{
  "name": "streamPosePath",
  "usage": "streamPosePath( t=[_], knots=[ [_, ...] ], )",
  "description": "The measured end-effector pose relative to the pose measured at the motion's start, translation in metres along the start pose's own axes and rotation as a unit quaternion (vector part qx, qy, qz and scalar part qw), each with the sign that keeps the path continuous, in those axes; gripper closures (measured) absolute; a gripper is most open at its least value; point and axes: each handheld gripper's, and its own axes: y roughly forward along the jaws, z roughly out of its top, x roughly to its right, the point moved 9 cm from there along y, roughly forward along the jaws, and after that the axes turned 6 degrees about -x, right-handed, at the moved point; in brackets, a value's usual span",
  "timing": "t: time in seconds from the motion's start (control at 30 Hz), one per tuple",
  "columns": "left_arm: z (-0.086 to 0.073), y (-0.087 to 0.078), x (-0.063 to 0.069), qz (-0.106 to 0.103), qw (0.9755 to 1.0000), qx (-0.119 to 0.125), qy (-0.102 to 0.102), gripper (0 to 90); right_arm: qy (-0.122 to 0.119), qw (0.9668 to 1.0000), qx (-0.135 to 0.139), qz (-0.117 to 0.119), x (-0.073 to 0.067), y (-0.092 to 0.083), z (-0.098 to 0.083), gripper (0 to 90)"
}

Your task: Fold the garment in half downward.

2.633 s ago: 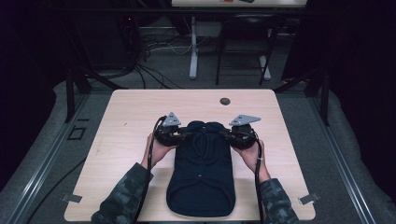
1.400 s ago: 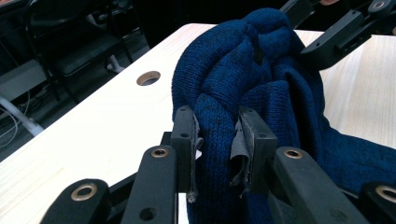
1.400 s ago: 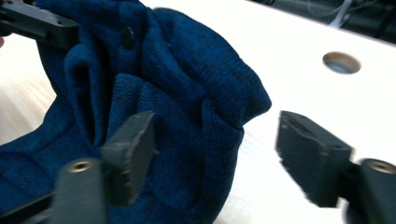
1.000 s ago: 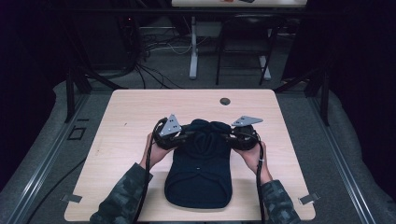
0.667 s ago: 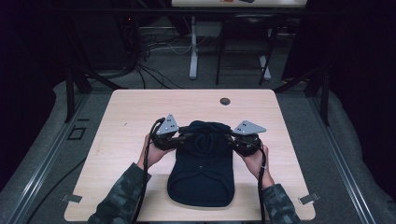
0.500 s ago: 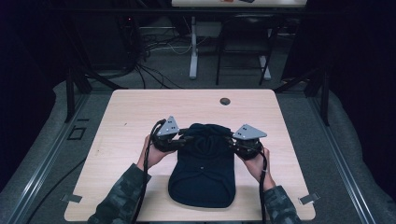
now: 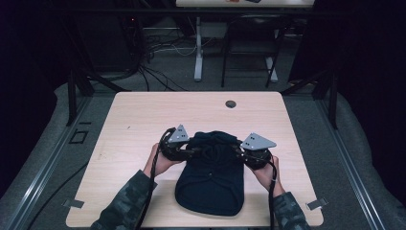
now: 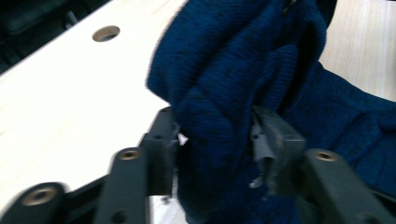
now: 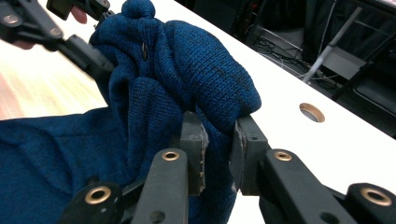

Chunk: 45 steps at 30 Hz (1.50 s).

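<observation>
Hidden: left gripper (image 8: pixel 217 144) view is blurred — knit bunched between its jaws, which have just been opening; whether the pads press is unclear.
Surface: pale wooden table (image 7: pixel 143 120) with a cable hole (image 7: pixel 231 104); dark room, cables behind.
Garment: navy knit garment (image 7: pixel 210 177) lies mid-table, far edge gathered.
Right gripper (image 9: pixel 217 154): clamped on a fold.

We see the garment (image 7: pixel 210 179) lying on the table (image 7: pixel 143 120), toward its near edge. The left claw (image 7: pixel 187 151) sits at the garment's far left corner, the right claw (image 7: pixel 238 152) at its far right. A hole (image 7: pixel 231 104) lies behind them, near the table's far edge.
</observation>
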Motion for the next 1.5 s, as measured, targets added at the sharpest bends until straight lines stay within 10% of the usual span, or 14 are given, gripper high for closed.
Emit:
streamPosePath(
  t=[0.67,1.5],
  knots=[
    [-0.002,-0.007,0.012,0.024,0.9987,-0.004,0.045,59.7,0.003,0.9990,-0.032,0.032,-0.012,-0.009,-0.018,71.6],
    [-0.022,-0.014,0.035,-0.015,0.9984,-0.013,0.053,66.7,-0.001,0.9959,-0.057,0.071,-0.032,-0.019,-0.039,73.5]
  ],
)
